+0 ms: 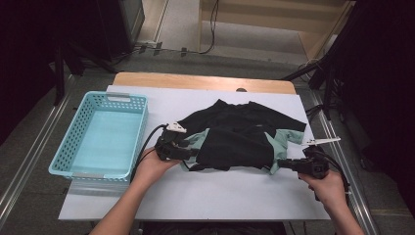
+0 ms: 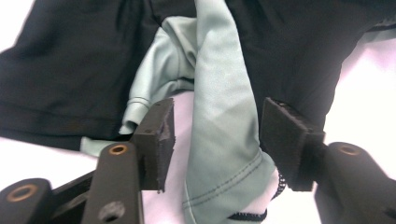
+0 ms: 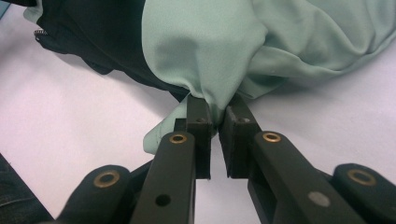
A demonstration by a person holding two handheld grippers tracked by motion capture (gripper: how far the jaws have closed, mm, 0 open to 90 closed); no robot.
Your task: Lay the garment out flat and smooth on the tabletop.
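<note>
White-topped table (image 1: 205,196) with a bare wooden far edge (image 1: 205,81) stands on grey floor (image 1: 29,147); dark surroundings flank both sides.

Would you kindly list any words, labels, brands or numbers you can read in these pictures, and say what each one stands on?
There are none: no readable text appears on the black and mint garment, the light blue basket or the white table cover.
The pale patch on the basket's far rim is too small to tell.

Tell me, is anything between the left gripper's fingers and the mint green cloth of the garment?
Nothing visible. The left gripper is open, with the garment's green fold lying directly between its fingers, pads not yet pressing. Only white table lies beneath.
</note>
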